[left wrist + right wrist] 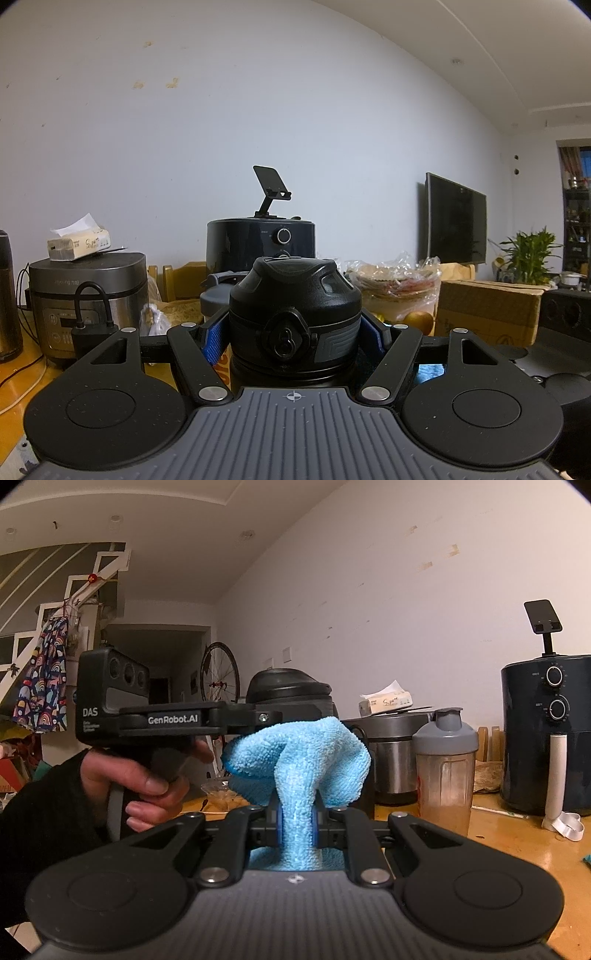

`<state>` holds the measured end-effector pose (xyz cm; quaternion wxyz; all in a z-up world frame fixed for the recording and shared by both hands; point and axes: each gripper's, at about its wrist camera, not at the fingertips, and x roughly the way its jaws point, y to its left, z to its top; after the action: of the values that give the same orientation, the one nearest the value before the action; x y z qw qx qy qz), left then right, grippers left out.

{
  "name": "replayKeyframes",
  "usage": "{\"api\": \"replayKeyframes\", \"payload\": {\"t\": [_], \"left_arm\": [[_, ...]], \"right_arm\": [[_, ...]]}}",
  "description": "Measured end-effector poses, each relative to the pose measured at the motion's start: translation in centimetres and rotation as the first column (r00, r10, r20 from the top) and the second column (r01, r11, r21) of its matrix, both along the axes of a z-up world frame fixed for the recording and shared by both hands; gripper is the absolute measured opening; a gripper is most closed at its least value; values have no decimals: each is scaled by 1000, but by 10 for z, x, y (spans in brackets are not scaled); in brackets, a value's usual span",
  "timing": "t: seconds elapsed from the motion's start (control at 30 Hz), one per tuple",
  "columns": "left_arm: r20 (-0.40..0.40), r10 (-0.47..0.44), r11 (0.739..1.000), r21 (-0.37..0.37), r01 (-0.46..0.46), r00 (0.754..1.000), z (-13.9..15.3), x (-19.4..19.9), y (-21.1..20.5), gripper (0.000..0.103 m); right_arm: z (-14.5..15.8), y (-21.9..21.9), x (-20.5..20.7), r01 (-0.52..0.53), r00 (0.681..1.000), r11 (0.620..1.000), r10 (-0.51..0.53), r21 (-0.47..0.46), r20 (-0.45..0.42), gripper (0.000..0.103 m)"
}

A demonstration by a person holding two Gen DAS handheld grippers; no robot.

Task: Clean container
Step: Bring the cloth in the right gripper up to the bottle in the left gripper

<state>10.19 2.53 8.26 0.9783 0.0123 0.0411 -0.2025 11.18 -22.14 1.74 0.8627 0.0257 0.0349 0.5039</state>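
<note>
Through my left wrist camera, my left gripper (294, 332) is clamped on a black bottle (294, 317), the blue pads (212, 341) pressing its sides just below the domed lid. The bottle stands upright, filling the middle of the view. Behind it sits a dark air fryer (260, 242) with a phone stand (271, 190) on top. To the left is a rice cooker (88, 295) with a tissue pack (79, 245) lying on its lid. To the right are a plastic bag of food (397, 288) and a cardboard box (487, 310).

Through my right wrist camera, my right gripper (297, 829) is pinched tight on a blue cloth (299, 764), which bunches up above the jaws. Just beyond the cloth I see the bottle's lid (288, 688), held by my left gripper, whose handle my left hand (144, 775) grips. Whether the cloth touches the bottle I cannot tell. On the wooden table (517, 845) to the right stand a shaker cup (445, 771) and the air fryer (546, 734).
</note>
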Motion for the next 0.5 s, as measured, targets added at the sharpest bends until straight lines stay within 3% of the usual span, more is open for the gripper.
{"api": "replayKeyframes", "payload": {"t": [0.5], "left_arm": [[-3, 1, 1000, -5, -1, 1000, 1, 1, 0, 68]], "right_arm": [[5, 9, 4, -11, 1000, 1000, 11, -24, 5, 7]]}}
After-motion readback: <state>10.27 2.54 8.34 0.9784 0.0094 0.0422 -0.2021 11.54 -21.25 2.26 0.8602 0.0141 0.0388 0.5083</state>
